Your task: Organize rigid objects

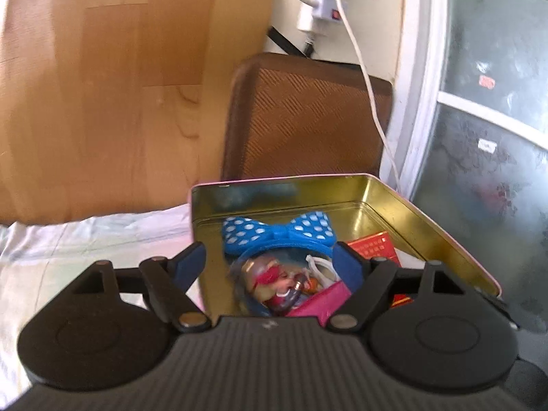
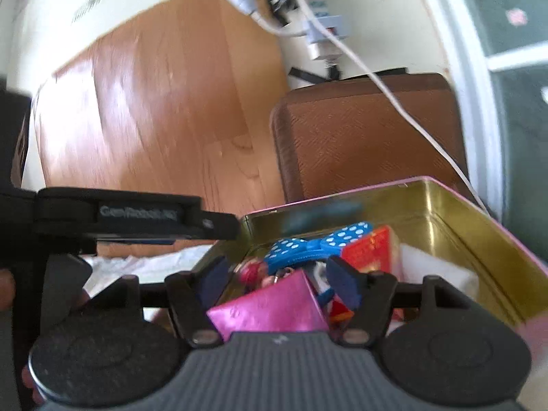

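An open gold-lined tin with a pink rim (image 1: 411, 202) (image 2: 462, 212) sits on a bed. Inside lie a blue polka-dot bow mirror (image 1: 277, 231) (image 2: 318, 239), a small doll figure (image 1: 281, 284), a shiny magenta packet (image 2: 270, 304) (image 1: 318, 301) and a red card (image 1: 375, 248) (image 2: 370, 250). My left gripper (image 1: 270, 263) is open, its fingers spread over the tin's near edge above the mirror and doll. My right gripper (image 2: 277, 281) is open over the tin, fingers on either side of the magenta packet. The left gripper's body (image 2: 137, 219) shows at the left of the right wrist view.
A brown woven chair back (image 1: 308, 116) (image 2: 370, 137) stands behind the tin. A wooden headboard (image 1: 120, 85) fills the left. A white cable (image 1: 363, 68) hangs from a wall plug. A frosted window (image 1: 489, 120) is at the right. White bedsheet (image 1: 85, 239) lies left of the tin.
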### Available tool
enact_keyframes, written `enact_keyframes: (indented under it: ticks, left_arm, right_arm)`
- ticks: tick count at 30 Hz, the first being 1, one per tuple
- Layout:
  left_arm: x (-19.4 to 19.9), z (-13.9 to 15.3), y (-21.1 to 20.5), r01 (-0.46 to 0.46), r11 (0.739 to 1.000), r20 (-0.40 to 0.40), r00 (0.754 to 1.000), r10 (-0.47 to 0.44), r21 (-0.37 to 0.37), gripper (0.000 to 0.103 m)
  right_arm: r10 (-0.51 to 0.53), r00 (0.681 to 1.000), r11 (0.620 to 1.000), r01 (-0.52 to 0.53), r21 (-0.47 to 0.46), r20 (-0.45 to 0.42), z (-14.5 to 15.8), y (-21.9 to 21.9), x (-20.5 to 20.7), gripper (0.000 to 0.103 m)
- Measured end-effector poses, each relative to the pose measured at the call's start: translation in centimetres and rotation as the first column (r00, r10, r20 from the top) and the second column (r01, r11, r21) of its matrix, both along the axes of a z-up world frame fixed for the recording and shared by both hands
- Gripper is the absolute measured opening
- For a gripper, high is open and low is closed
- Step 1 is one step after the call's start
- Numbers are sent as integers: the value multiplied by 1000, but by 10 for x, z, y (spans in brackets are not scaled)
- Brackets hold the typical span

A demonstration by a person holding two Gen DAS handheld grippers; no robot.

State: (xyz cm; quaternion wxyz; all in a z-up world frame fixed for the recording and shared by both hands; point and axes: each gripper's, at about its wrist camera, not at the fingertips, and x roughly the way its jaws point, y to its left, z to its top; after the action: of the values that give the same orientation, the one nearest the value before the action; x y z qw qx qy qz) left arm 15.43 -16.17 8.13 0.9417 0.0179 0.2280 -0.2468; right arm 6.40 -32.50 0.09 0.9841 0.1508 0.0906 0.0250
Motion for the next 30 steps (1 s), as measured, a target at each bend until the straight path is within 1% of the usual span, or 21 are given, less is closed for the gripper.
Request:
enact_keyframes:
  ticks: [4,9,11,14,15,17,18,20,23,25,27,28,30]
  left_arm:
    - [-19,-3,10,-37,999,-14,999,37,30,83]
    - [-38,-6,22,-61,997,-17,998,62,48,84]
    - [-46,-8,28,-72,996,-17,997,73,50,89]
    - [-60,-9,40,-91,994,-8,996,92,55,92]
    - [-64,-10,43,-98,994,-4,995,98,56,93]
    - [-71,-10,50,-110,992,2,994,110,56,97]
    - [-75,-10,53,-116,992,6,993,115,55,98]
    - [-83,-10,59,-125,990,13,992,125,58,103]
    - [-93,-12,65,-130,989,24,991,129,66,103]
    - [-98,-13,68,-129,989,15,992,129,72,103]
    - [-101,-15,70,-135,988,0,991,136,74,103]
    - [-103,-16,72,-140,988,-2,990,141,72,103]
    - [-108,-17,74,-153,986,-4,988,154,73,103]
  right_arm:
    - [-44,999,995,43,89,13,-7,-7,-33,65]
    - [-91,995,989,87,119,29,-1,-9,-62,66]
    - [-93,995,987,89,137,26,2,-8,-69,67]
    - [-76,997,982,73,176,9,3,-7,-77,68]
    - [-67,998,981,66,184,2,3,-5,-79,68]
    - [-52,999,979,53,196,-8,3,-1,-84,71]
    - [-47,999,980,48,195,-10,3,2,-87,73]
    - [-42,999,981,43,187,-13,4,8,-94,78]
    - [-35,999,982,36,187,-9,6,15,-104,86]
    - [-34,999,982,35,186,-9,7,19,-109,94]
    - [-37,999,983,40,179,-17,7,23,-114,100]
    - [-36,999,983,39,179,-21,7,25,-117,103]
    - [-33,999,983,37,181,-22,8,28,-121,103]
